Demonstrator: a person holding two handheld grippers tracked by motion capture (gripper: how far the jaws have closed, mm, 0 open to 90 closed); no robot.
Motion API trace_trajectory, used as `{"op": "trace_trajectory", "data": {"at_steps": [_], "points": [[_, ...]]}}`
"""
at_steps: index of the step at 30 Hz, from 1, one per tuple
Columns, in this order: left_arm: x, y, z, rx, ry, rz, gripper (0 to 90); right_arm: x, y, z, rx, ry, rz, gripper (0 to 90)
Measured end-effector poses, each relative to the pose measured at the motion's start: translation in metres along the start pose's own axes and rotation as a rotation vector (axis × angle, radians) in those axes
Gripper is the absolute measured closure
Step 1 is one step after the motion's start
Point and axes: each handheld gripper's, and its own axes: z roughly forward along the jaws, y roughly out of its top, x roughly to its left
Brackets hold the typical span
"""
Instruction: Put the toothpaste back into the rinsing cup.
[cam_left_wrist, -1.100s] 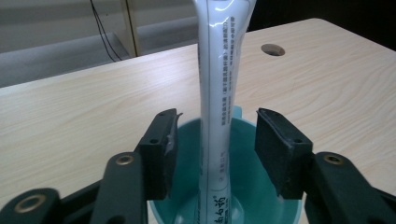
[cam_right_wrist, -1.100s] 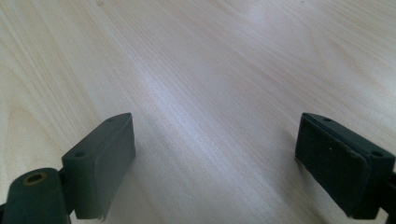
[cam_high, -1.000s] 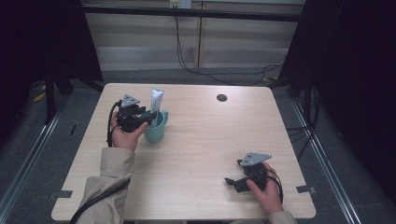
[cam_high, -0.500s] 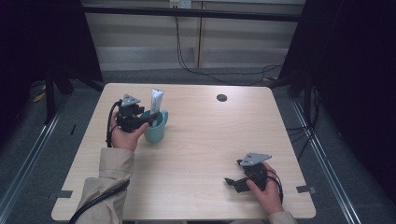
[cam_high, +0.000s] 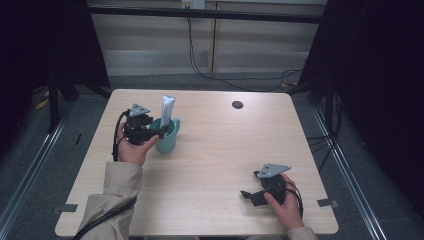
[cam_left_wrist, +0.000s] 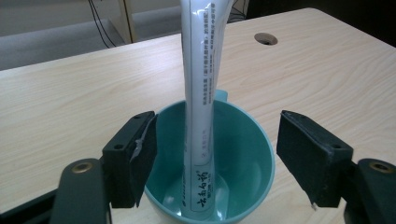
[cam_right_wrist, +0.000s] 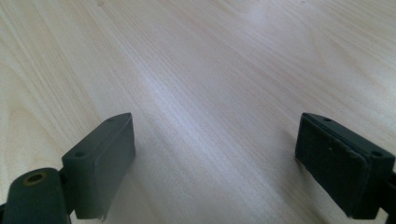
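Observation:
A teal cup (cam_high: 167, 136) stands on the left half of the wooden table (cam_high: 215, 150), with a white tube (cam_high: 166, 112) upright inside it. My left gripper (cam_high: 157, 131) hovers at the cup's near side. In the left gripper view the cup (cam_left_wrist: 243, 154) and the tube (cam_left_wrist: 200, 116) sit between the jaws, whose pads stand clear of both; the jaws have just been opening, so this gripper (cam_left_wrist: 215, 163) is open. My right gripper (cam_high: 248, 195) rests low near the table's front right, open over bare wood (cam_right_wrist: 215, 149).
A small dark round hole (cam_high: 237, 104) is set in the table near its far edge. Black cables run along the floor behind the table. The table's front edge lies close to my right hand (cam_high: 285, 205).
The left gripper's jaws have spread apart around the tube and cup. Neither hand has shifted.

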Motion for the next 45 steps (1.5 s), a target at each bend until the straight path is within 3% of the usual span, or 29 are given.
{"op": "trace_trajectory", "data": {"at_steps": [12, 18, 23, 45], "points": [[-0.01, -0.002, -0.008, 0.016, -0.019, 0.016, 25.9, 0.0, 0.0, 0.0, -0.001, 0.002, -0.001, 11.4], [-0.018, -0.001, -0.01, -0.002, -0.043, 0.014, 25.7, 0.0, 0.0, 0.0, -0.001, 0.003, 0.0, 11.4], [-0.024, -0.003, -0.009, -0.004, -0.084, 0.005, 23.8, 0.0, 0.0, 0.0, -0.001, 0.002, 0.0, 11.4], [-0.046, -0.019, -0.003, 0.012, -0.152, 0.036, 18.6, 0.0, 0.0, 0.0, -0.001, 0.004, 0.0, 11.4]]}}
